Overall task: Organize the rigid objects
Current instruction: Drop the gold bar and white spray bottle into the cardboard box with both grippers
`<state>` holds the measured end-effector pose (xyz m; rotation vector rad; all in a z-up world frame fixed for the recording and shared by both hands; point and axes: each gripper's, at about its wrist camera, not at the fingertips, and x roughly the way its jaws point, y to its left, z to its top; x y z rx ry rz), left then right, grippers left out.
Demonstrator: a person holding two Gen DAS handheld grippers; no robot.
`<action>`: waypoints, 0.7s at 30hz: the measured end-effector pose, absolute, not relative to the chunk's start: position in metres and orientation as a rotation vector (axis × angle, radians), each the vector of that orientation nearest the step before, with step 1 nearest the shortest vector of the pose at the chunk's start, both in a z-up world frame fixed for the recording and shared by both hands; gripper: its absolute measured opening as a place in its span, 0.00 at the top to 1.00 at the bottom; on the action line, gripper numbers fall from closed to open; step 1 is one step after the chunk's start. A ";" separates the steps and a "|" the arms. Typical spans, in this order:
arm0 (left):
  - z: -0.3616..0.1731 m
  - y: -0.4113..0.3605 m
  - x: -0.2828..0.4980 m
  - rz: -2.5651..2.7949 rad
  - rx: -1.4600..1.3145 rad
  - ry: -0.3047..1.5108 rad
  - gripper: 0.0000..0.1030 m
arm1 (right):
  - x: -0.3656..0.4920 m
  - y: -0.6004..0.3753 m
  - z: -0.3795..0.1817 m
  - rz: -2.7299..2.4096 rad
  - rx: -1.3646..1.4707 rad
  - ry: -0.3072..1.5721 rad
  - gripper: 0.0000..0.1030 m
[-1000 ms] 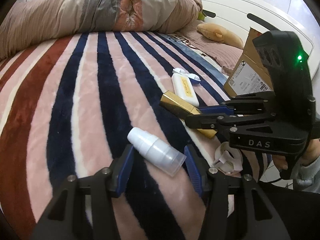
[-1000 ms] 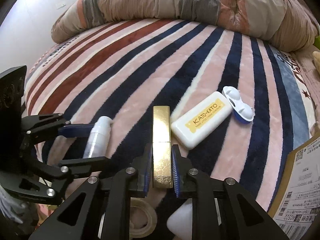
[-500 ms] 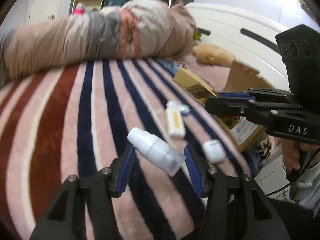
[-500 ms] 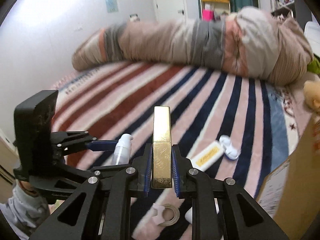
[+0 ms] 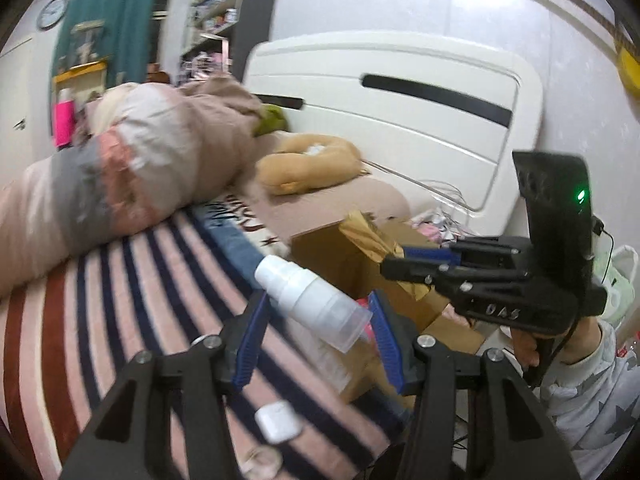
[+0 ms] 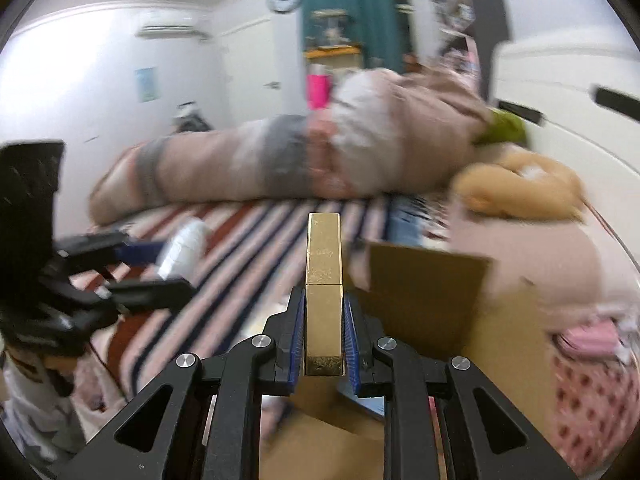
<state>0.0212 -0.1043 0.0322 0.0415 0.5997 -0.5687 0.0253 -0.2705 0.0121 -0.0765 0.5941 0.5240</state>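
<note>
My left gripper [image 5: 316, 336] is shut on a white spray bottle [image 5: 310, 300], held in the air above the striped blanket's right edge; it also shows in the right wrist view [image 6: 182, 252]. My right gripper [image 6: 323, 332] is shut on a gold rectangular box [image 6: 323, 280], raised over an open cardboard box [image 6: 424, 280]. In the left wrist view the gold box [image 5: 370, 240] hangs above that cardboard box [image 5: 332, 256] beside the bed.
A small white case [image 5: 278, 426] and a tape roll [image 5: 262, 466] lie on the striped blanket [image 5: 120, 300]. A rolled duvet [image 5: 120, 168], a tan plush toy [image 5: 308, 164] and the white headboard [image 5: 400, 120] are behind. Pink patterned fabric [image 6: 592, 384] lies right.
Both grippers lifted their objects off the blanket and swung right toward the cardboard box. The views rose from the bed surface to the room; the yellow-labelled white case dropped out of view.
</note>
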 end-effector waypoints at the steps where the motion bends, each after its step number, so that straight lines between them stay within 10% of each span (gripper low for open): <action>1: 0.032 -0.115 0.026 -0.584 0.050 0.610 0.53 | 0.029 -0.284 0.007 0.496 -0.068 0.613 0.87; 21: -0.011 -0.204 0.071 -0.665 0.178 0.796 0.53 | 0.056 -0.338 -0.041 0.432 -0.087 0.696 0.87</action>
